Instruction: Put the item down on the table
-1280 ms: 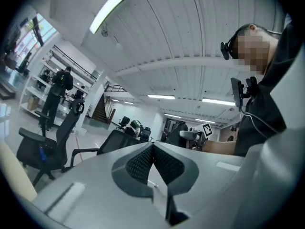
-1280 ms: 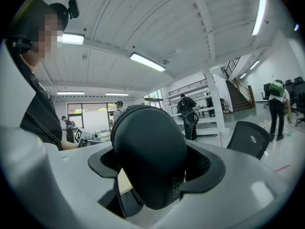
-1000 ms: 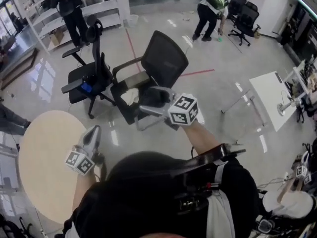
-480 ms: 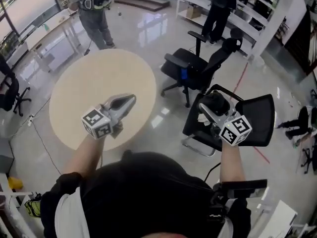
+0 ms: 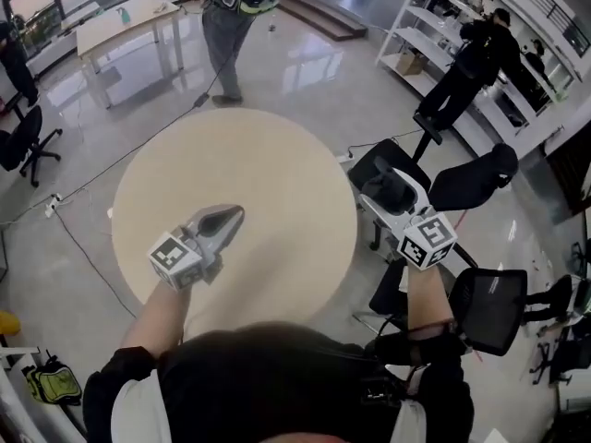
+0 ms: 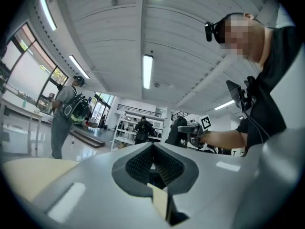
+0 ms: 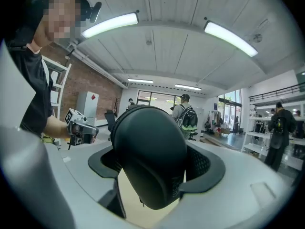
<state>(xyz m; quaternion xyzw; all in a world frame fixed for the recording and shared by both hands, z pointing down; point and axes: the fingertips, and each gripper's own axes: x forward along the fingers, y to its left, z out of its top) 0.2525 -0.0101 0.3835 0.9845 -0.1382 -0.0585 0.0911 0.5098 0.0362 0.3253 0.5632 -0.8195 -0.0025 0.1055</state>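
Note:
The round beige table (image 5: 277, 164) fills the middle of the head view. A black oval zippered case (image 5: 391, 192) is clamped between the jaws of my right gripper (image 5: 386, 188), which hangs just off the table's right edge, above a chair. In the right gripper view the case (image 7: 150, 156) fills the gap between the jaws, with beige tabletop (image 7: 127, 194) showing below it. My left gripper (image 5: 227, 218) is over the table's near left part, jaws shut with nothing in them. In the left gripper view its pads (image 6: 164, 166) meet in a point.
Black office chairs (image 5: 480, 185) (image 5: 489, 307) stand right of the table under my right arm. A person with a backpack (image 5: 233, 12) stands beyond the table. Another person (image 5: 466, 63) is at white shelves (image 5: 420, 17). A cable (image 5: 83, 247) runs over the floor at left.
The view has swung from the office chairs to the round table. Both grippers came along: the left is now over the tabletop, the right beside its right edge, still gripping the case.

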